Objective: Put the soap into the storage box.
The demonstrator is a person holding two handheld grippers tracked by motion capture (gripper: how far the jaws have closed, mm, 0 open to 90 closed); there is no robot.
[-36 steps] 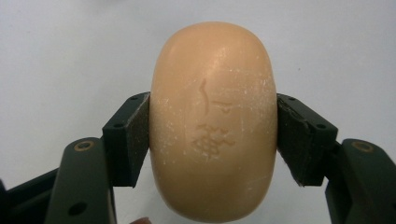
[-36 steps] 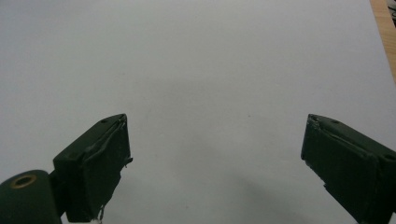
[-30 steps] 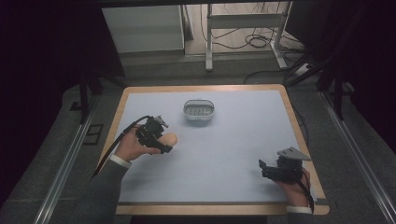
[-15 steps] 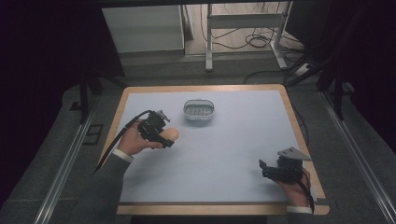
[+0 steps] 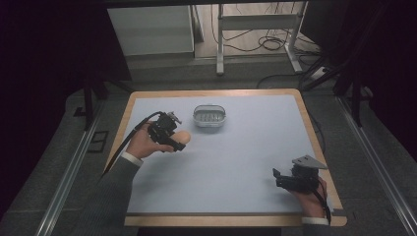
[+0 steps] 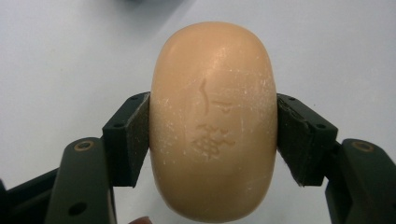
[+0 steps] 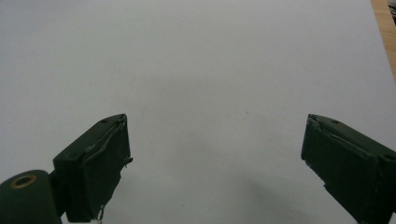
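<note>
Left gripper (image 6: 212,140) clamped on soap (image 6: 213,121); right gripper (image 7: 215,163) spread wide, idle. Lower it level into soap dish (image 5: 209,116), release late

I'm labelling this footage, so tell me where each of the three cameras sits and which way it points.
High view: above the person's side, looking forward and down on the table; both forearms, the left gripper and right gripper show, with the soap dish beyond.
Left gripper view: rides the left gripper, looking along its jaws, clamped on the soap bar.
Right gripper view: rides the right gripper, looking along its open jaws at bare tabletop.
Shared: high and left gripper views both show the soap bar.
</note>
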